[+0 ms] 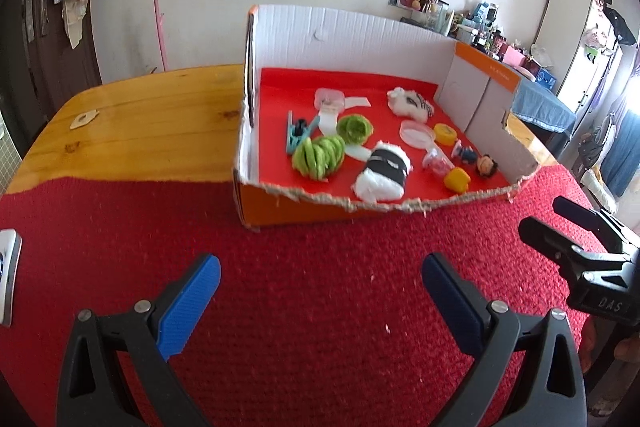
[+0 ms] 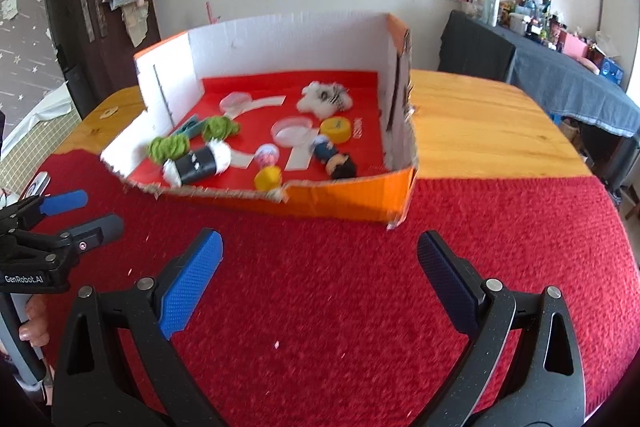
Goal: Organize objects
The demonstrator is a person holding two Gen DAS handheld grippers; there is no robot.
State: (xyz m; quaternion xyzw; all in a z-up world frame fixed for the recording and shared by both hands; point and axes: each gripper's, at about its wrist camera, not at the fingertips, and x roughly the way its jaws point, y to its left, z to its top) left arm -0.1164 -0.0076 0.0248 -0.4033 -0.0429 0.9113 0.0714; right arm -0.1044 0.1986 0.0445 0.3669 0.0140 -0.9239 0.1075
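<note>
An orange cardboard box (image 1: 304, 205) with a torn front wall stands on the red cloth; it also shows in the right wrist view (image 2: 352, 199). Inside lie two green yarn balls (image 1: 318, 157), a white-and-black plush roll (image 1: 382, 173), a white plush (image 1: 410, 103), a yellow toy (image 1: 456, 179), a small figure (image 1: 486, 165), clear lids and a teal clip (image 1: 298, 137). My left gripper (image 1: 320, 277) is open and empty above the cloth in front of the box. My right gripper (image 2: 320, 255) is open and empty, also in front of the box.
The red cloth (image 1: 304, 307) covers the near half of a wooden table (image 1: 152, 123). A white device (image 1: 8, 275) lies at the cloth's left edge. The right gripper shows at the right of the left wrist view (image 1: 560, 227); the left gripper shows at the left of the right wrist view (image 2: 80, 213).
</note>
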